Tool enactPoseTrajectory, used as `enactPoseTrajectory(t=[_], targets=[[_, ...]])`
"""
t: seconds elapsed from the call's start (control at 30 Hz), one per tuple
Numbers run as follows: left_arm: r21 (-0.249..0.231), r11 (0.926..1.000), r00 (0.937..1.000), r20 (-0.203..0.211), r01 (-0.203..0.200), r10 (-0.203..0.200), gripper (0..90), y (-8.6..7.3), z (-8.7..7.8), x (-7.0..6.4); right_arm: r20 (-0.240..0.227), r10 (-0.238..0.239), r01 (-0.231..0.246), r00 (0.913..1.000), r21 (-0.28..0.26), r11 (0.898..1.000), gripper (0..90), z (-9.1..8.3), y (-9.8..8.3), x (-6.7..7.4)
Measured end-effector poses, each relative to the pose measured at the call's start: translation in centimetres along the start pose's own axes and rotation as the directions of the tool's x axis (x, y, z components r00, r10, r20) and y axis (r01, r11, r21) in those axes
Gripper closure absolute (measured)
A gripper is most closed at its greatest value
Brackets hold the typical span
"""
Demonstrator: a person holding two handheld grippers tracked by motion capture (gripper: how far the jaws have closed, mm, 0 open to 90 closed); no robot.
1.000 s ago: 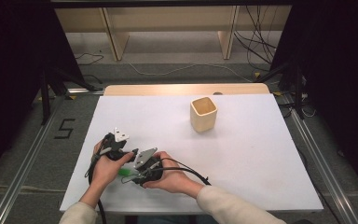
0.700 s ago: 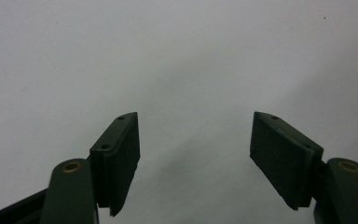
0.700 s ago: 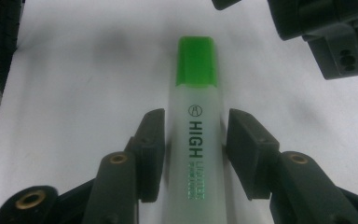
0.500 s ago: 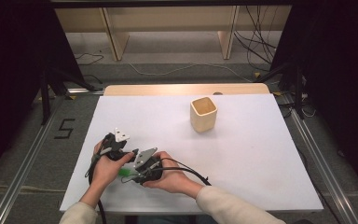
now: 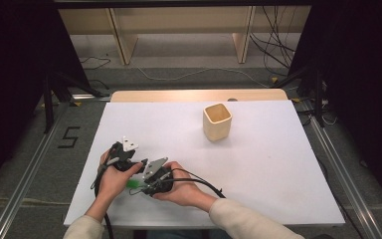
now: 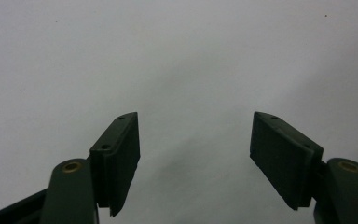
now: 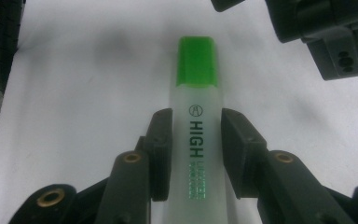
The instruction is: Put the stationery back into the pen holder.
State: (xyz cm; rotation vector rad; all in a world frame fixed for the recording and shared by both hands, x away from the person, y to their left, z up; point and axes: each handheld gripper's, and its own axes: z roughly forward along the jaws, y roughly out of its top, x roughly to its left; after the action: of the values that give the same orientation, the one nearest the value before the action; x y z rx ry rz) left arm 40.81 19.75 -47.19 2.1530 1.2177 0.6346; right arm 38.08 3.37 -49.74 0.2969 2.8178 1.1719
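Observation:
A green highlighter point(image 7: 196, 154) with a frosted barrel and a green cap lies over the white table. My right gripper point(image 7: 196, 135) is shut on its barrel, one pad on each side, cap pointing away. In the high view the highlighter point(image 5: 135, 184) shows as a green tip at the near left of the table, sticking out of the right gripper point(image 5: 151, 181). My left gripper point(image 5: 123, 155) sits just left of it, held in a hand. In the left gripper view the left gripper point(image 6: 193, 140) stands open over bare white table, nothing between its jaws.
A square wooden cup point(image 5: 217, 121) stands upright at the back middle of the white table point(image 5: 268, 169). The left gripper's body point(image 7: 328, 32) is close at the upper right of the right gripper view. Black cables trail off the table's near edge.

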Motion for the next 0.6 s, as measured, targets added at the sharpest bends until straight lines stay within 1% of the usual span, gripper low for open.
enactPoseTrajectory(t=[0.4,0.6], targets=[[0.003,1.0,1.0,0.003,0.001,-0.001,33.1,-0.03,0.04,0.0,-0.006,0.005,-0.005,1.0,0.001,1.0,66.2,-0.03,0.03,-0.04],[0.009,1.0,1.0,0.005,0.0,0.0,33.3,-0.06,0.06,-0.04,0.001,-0.004,0.004,1.0,-0.002,1.0,66.4,-0.02,0.02,0.02]])
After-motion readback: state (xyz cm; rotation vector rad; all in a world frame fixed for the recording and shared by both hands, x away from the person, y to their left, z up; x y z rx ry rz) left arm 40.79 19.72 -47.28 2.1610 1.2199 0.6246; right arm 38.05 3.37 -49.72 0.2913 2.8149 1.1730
